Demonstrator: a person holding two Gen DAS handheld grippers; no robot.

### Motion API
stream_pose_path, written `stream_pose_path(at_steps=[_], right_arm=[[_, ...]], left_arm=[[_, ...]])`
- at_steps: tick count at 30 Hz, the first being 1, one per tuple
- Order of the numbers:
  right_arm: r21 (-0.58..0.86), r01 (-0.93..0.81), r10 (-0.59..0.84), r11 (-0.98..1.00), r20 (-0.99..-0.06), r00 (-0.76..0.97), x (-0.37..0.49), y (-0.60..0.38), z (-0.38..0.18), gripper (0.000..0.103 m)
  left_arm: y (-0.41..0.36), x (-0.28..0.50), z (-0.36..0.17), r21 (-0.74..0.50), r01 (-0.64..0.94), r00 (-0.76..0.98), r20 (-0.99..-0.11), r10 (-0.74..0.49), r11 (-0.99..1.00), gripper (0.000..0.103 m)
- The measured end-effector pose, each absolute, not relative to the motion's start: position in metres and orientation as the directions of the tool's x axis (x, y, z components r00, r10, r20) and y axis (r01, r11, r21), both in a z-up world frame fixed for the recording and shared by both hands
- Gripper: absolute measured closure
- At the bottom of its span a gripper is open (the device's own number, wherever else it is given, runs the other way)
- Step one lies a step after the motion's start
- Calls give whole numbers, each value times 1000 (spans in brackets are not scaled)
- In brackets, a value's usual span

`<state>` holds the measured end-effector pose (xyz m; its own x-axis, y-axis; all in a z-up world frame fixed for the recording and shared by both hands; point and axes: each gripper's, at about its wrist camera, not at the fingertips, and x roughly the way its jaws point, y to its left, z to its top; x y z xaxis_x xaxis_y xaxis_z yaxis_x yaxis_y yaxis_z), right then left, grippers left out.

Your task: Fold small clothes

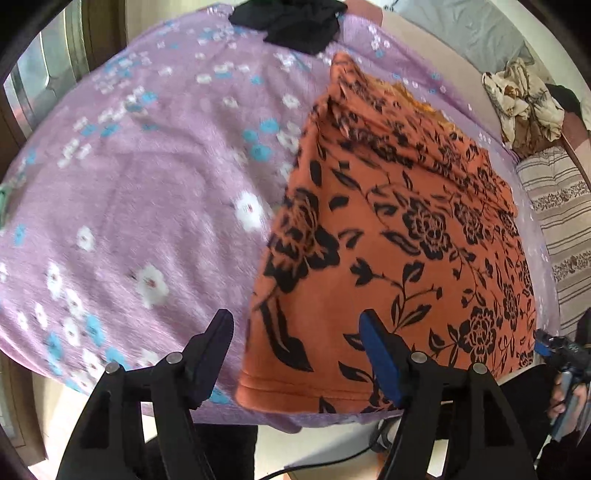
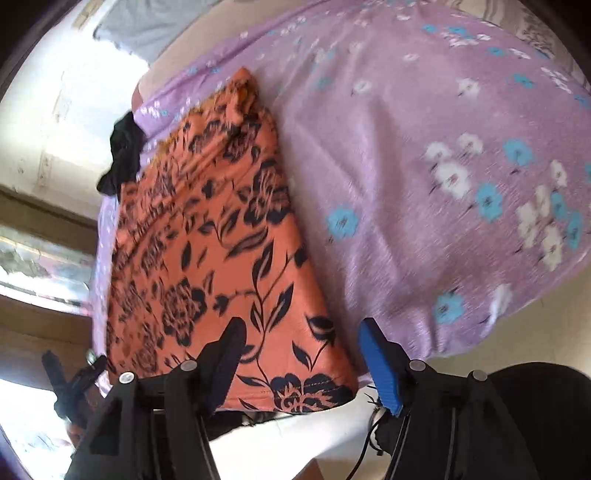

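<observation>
Left gripper (image 1: 295,328): jaws spread, nothing pinched; they straddle the near-left corner of the orange floral garment (image 1: 399,236). Right gripper (image 2: 301,338): jaws also spread and empty, hanging over the near-right corner of the same garment (image 2: 207,236).

Garment lies folded into a long panel on the purple flowered bedspread (image 1: 147,184), hemmed near edge close to the bed's edge. Far end is bunched, not flat.

Handling guess: thin knit, light, limp, no stiffness, so it will sag and drag if lifted by one point. Looks grippy on the bedspread, not slippery. Not fragile.

Best hold: both near corners at the stitched hem, pinching all layers, then carry over to the far end. A black garment (image 1: 295,22) sits beyond, well apart.
</observation>
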<state>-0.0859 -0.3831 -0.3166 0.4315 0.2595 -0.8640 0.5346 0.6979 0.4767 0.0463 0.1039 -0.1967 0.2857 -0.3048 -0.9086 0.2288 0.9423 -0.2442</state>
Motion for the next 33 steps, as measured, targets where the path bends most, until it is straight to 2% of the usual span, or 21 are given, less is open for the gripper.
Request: stream_pose_path(at_steps=[1,2,3,4,5,6,7,10,14,19,25,33], right_arm=[[447,539,249,714,-882,401,-84,-378,-322,38],[416,541,219,731,-894,391,-82,-373,-324,41],[373,543,175,752,-908,381,-81,-368,-322,49],[312,539,129,783,-928,350,-79,-363,-321,64],[287,519,111,805,-932,345,-78,-359,-317,71],[300,507,125,808,-928,350,-78,-358,-315,93],[341,496,169,799,-918,358,-78,-359,-312,97],[382,488,210,785,-905,371,-78,-364,-306,97],[523,446,311,727,-829,466,-80,-376,-285,97],[619,398,375,677,-756,537,-74,-382,-260,97],[684,328,402,651,-678,615,-63,-388,-224,97],[711,307,396,632,-637,661,-35,-398,-196,97]], left_arm=[[101,45,-200,-246,235,278,-910,-307,940,50],[97,45,-202,-245,241,269,-913,-307,939,71],[95,45,-202,-234,246,269,-916,-298,941,77],[93,45,-201,-231,257,271,-915,-299,938,90],[91,44,-200,-244,271,263,-912,-316,931,95],[88,43,-197,-244,287,265,-909,-322,926,95],[87,43,-195,-236,301,270,-908,-320,924,95],[87,44,-188,-267,318,265,-896,-356,909,96],[100,52,-173,-348,310,268,-861,-433,885,96],[111,61,-145,-425,315,287,-809,-512,849,96],[110,70,-117,-441,348,318,-775,-547,827,96],[110,110,-88,-467,342,333,-751,-570,816,96]])
